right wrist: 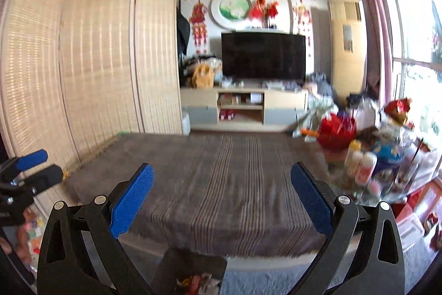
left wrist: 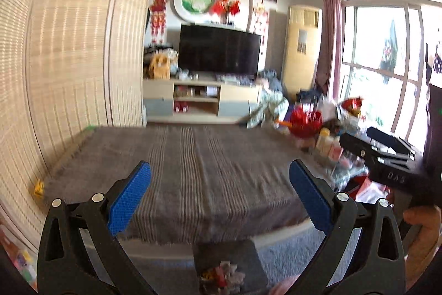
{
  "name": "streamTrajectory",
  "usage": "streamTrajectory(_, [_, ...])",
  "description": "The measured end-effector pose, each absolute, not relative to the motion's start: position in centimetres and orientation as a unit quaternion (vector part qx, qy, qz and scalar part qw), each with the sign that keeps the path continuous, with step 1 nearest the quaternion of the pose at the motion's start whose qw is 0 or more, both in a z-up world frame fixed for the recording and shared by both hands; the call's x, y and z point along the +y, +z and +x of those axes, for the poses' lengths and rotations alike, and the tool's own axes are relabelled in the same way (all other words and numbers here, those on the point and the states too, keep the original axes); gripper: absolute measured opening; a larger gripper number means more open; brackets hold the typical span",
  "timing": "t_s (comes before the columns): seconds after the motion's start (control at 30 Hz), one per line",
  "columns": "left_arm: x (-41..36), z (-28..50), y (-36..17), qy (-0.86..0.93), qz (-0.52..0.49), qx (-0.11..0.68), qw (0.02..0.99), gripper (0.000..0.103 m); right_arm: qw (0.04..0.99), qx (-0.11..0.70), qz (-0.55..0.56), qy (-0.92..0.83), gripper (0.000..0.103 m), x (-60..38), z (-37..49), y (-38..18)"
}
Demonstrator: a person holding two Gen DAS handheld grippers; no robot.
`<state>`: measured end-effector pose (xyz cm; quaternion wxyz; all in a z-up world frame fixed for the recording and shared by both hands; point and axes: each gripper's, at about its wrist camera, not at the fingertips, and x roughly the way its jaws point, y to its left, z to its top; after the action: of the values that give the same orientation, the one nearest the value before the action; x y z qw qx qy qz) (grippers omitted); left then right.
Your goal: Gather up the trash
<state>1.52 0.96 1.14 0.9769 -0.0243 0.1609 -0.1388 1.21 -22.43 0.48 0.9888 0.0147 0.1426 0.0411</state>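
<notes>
The left gripper has its two blue-padded fingers spread wide with nothing between them, and the right gripper stands the same way, its blue fingers far apart and holding nothing. Both hover over the near edge of a low table covered by a brown striped cloth, whose top shows bare cloth in both views. Just below and nearer than that edge sits a dark bin on a grey-blue carpet, with a heap of colourful crumpled wrappers inside it; the right wrist view shows the same bin low between the fingers, the wrappers too blurred to tell apart. In the left wrist view the right gripper appears at the right edge, black, with a hand below it. Right of the table stands a cluttered side table with bottles and a red basket. To the left, a pale woven folding screen runs along the table. Far across the room a dark television rests on a light wooden cabinet, a tall cream air conditioner stands to its right, and a bright window with a pink curtain lies further right.
</notes>
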Motion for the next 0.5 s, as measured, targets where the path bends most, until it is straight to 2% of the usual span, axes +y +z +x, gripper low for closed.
streamTrajectory(0.5, [0.2,-2.0,1.8,-0.095,-0.016,0.118,0.988,0.095,0.996,0.087,0.025,-0.008,0.1,-22.4,-3.4,1.7])
